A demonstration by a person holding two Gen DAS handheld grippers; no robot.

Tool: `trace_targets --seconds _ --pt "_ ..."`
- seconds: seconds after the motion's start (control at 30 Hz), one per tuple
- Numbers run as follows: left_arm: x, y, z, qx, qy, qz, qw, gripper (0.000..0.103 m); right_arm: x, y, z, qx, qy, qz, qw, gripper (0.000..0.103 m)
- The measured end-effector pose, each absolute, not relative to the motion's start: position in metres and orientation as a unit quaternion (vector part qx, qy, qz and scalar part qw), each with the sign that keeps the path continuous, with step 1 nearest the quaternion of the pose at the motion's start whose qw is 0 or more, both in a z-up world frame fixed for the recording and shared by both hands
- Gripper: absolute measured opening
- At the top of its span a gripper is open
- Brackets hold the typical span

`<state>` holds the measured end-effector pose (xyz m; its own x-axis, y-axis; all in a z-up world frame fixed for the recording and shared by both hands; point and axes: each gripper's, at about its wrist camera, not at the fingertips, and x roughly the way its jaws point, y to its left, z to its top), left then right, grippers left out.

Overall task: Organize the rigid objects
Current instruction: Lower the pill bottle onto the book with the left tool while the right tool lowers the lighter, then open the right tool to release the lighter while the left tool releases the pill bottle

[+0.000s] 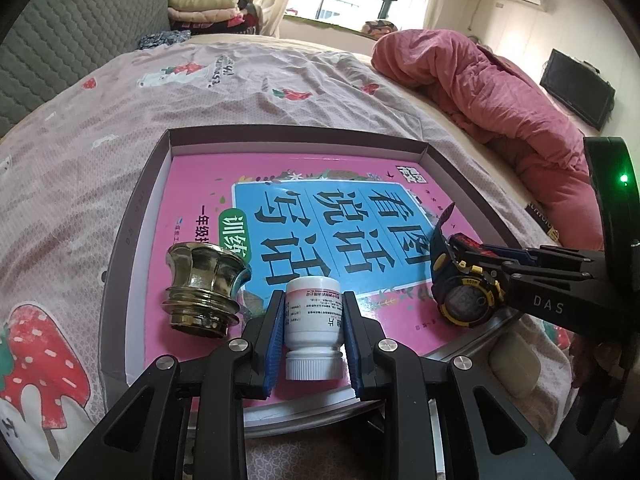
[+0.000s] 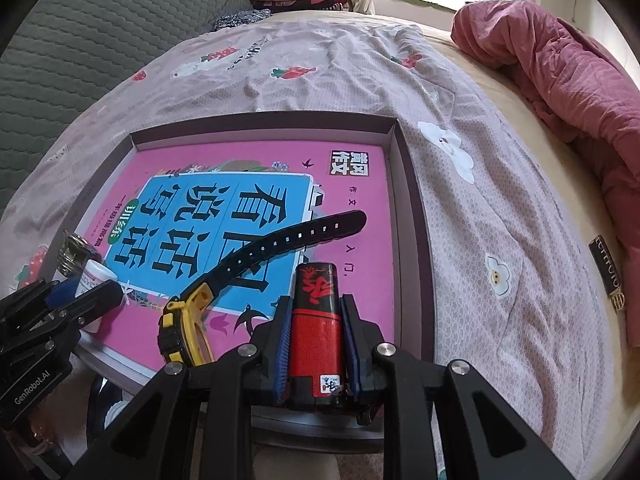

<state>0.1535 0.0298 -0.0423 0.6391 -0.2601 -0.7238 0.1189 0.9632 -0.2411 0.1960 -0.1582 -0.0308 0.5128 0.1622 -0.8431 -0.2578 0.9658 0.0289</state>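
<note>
A bed with a strawberry-print sheet fills the room, a pink quilt bunched at its far right, and on it sits a shallow box lined with a pink book; the box is the landmark here.

At the box's near left corner stands a brass cup, upside down, free of any grip. Just right of it, near the front wall, the left tongs are nearly closed on a white bottle, blue pads pressing both its sides; the bottle's long axis runs along the tongs, cap toward the camera. Further right a yellow-and-black watch lies on the book, its strap running away toward the box's far right corner, and nothing holds it (it touches neither pair of tongs, as far as I can tell). At the near right corner the right tongs are likewise clamped narrow on a red-and-black tube, which points straight ahead, deeper into the box.

Both held things seem ready to set down; the open book surface lies directly ahead of each, so each hand need only release forward.
</note>
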Motion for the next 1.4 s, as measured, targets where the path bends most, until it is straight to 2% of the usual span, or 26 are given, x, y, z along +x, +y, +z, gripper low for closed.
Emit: trace_targets --seconds 0.3,0.53,0.97,1.4 --pt "0.153 0.031 -0.042 -0.087 0.412 -0.106 0.901 0.027 0.196 -0.155 -0.031 -0.058 0.481 0.112 0.868 0.025" --pt "0.153 0.03 -0.042 -0.086 0.412 -0.106 0.901 0.027 0.191 -0.159 -0.028 -0.056 0.471 0.106 0.874 0.042" --pt "0.153 0.03 -0.042 -0.084 0.411 -0.105 0.902 0.027 0.166 -0.188 -0.002 0.013 0.425 0.098 0.9 0.042" --pt "0.152 0.02 -0.041 -0.049 0.413 -0.096 0.904 0.027 0.154 -0.171 -0.001 -0.016 0.423 0.104 0.9 0.042"
